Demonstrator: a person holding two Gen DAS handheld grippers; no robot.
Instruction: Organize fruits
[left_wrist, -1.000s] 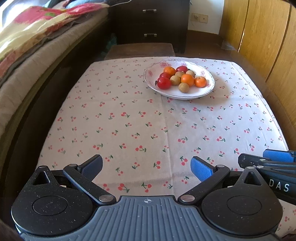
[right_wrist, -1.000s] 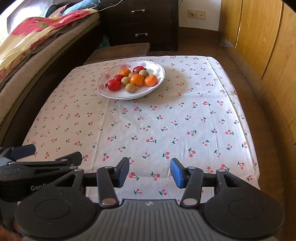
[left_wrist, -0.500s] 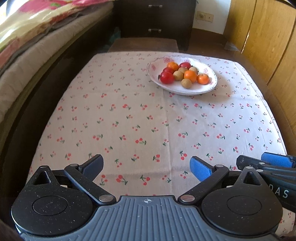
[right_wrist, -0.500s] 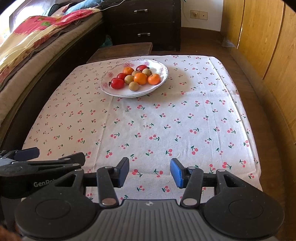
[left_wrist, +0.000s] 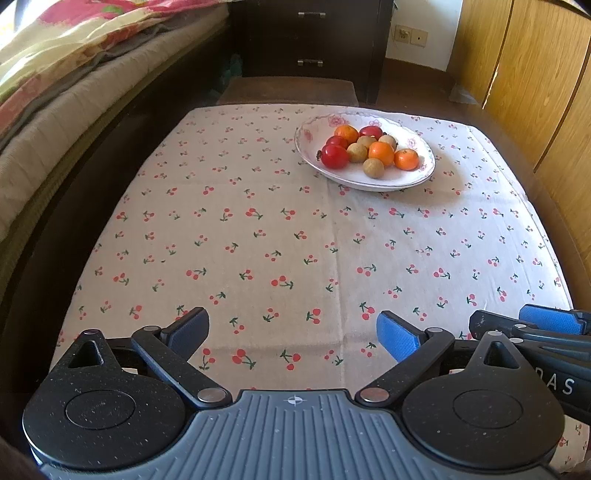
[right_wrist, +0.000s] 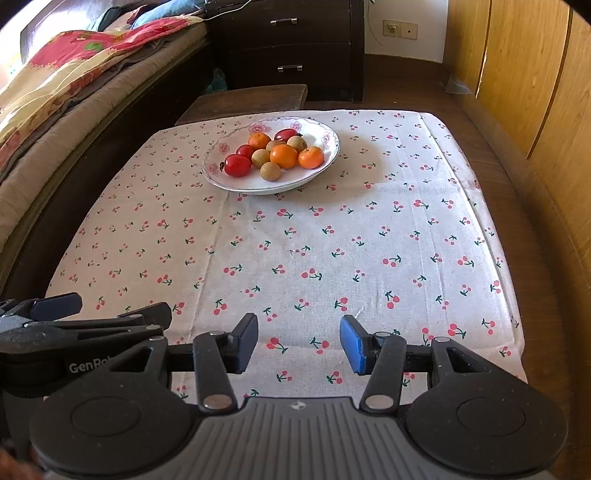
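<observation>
The left gripper (left_wrist: 291, 332) stands wide and the right gripper (right_wrist: 299, 341) narrower, both with nothing between the pads, side by side over the near edge of the cherry-print cloth (left_wrist: 280, 229). Well beyond them sits the plate (right_wrist: 317, 170) – oranges (right_wrist: 283, 156), red fruits (right_wrist: 237, 165) and brown ones (right_wrist: 270, 172) heaped together on it.
</observation>
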